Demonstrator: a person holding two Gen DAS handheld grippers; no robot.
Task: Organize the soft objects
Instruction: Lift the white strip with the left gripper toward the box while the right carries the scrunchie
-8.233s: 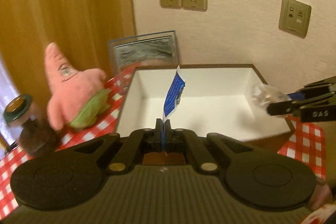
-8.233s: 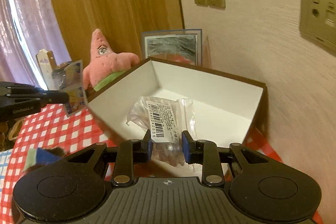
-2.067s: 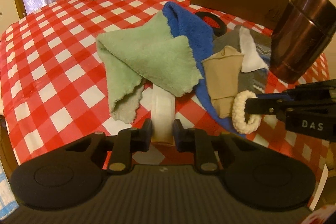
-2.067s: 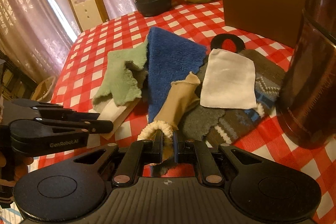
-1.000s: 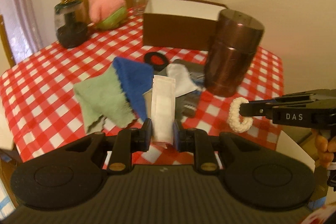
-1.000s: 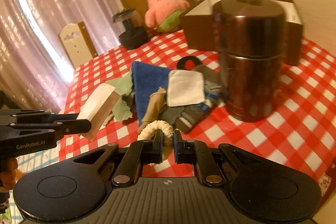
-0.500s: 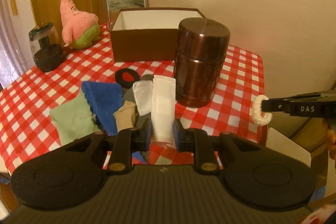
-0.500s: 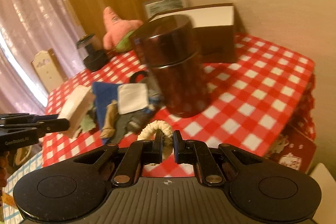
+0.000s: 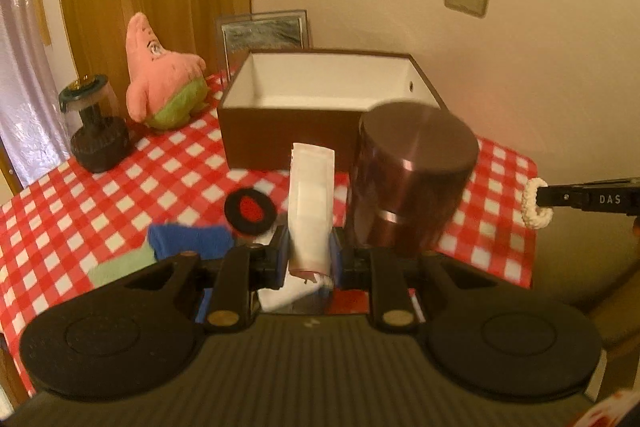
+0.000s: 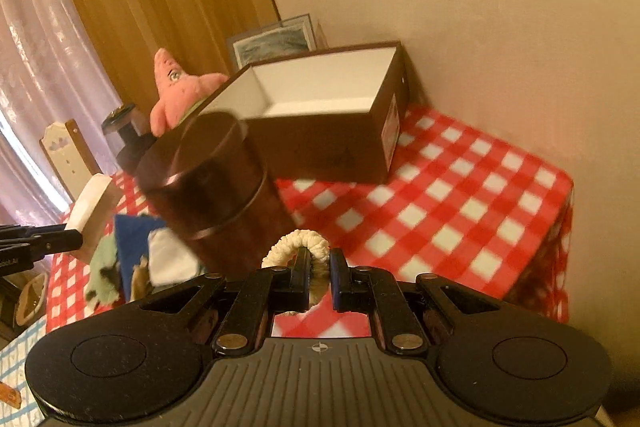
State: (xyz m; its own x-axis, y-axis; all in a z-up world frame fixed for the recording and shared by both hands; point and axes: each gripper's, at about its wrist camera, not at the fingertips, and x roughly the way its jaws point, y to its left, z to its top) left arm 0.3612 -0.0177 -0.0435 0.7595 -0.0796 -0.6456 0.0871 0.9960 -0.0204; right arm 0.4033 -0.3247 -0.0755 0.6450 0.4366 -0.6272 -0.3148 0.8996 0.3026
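My left gripper (image 9: 309,254) is shut on a folded cream cloth pad (image 9: 312,203) and holds it up above the table, in front of the open brown box (image 9: 280,135) with a white inside. It also shows in the right wrist view (image 10: 94,211). My right gripper (image 10: 318,277) is shut on a cream braided hair tie (image 10: 296,247), held in the air off the table's right side; the tie shows in the left wrist view (image 9: 534,205). A blue towel (image 9: 188,239), a green cloth (image 9: 120,265) and a black and red ring (image 9: 250,207) lie on the checked tablecloth (image 9: 120,195).
A tall brown metal canister (image 9: 408,179) stands between the grippers and the box. A pink starfish plush (image 9: 160,87), a dark glass jar (image 9: 94,131) and a picture frame (image 9: 264,31) stand at the back. The wall is right behind the box. A chair (image 10: 68,159) stands at left.
Both grippers have lifted their items from the cloth pile and moved up and forward toward the brown box. The canister and box now look closer.
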